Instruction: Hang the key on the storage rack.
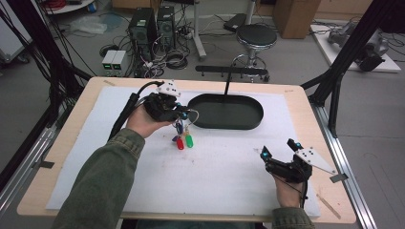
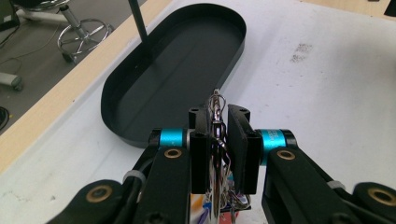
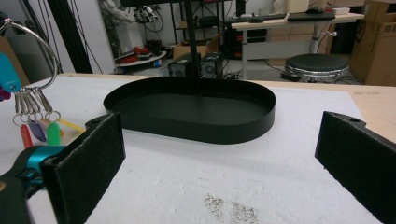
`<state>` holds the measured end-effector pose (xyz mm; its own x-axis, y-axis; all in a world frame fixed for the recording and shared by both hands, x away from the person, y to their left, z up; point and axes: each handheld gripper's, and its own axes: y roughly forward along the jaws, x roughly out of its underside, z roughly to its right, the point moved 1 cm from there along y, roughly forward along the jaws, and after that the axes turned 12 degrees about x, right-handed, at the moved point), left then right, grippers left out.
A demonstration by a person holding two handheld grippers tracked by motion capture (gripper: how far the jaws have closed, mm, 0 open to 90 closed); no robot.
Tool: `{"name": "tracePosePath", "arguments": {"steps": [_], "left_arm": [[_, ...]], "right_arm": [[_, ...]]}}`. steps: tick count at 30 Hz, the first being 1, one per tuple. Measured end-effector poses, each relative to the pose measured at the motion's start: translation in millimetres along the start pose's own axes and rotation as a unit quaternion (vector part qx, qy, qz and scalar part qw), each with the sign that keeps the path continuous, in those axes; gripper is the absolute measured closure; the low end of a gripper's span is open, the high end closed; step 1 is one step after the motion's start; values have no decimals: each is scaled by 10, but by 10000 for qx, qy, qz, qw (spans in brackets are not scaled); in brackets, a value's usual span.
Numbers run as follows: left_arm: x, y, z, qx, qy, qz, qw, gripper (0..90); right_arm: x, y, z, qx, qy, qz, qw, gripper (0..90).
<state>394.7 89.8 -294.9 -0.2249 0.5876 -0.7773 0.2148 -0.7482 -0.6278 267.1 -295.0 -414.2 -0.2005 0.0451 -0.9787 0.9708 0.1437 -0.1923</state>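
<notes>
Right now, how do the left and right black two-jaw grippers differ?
The left gripper is shut on the metal key ring with coloured tags, raised beside the black oval tray; the right gripper stands open and holds nothing, low over the white mat. Both have black pads and blue collars.

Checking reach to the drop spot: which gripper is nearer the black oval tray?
Left. The left gripper, shut on the key ring, hovers just beside the black oval tray's left end. The right gripper, open, sits apart near the table's front right.
</notes>
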Motion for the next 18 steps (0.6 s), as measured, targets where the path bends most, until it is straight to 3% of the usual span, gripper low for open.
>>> {"name": "tracePosePath", "arguments": {"steps": [15,18], "left_arm": [[-359,-96,-113,-138,165,202,9996,792],[-401,-130,-162,-146,117,313,9993,793]], "right_arm": [[4,2,-1,-42,11,-39,10000,5],[9,10,4,-39,-35,-42,10000,5]]}}
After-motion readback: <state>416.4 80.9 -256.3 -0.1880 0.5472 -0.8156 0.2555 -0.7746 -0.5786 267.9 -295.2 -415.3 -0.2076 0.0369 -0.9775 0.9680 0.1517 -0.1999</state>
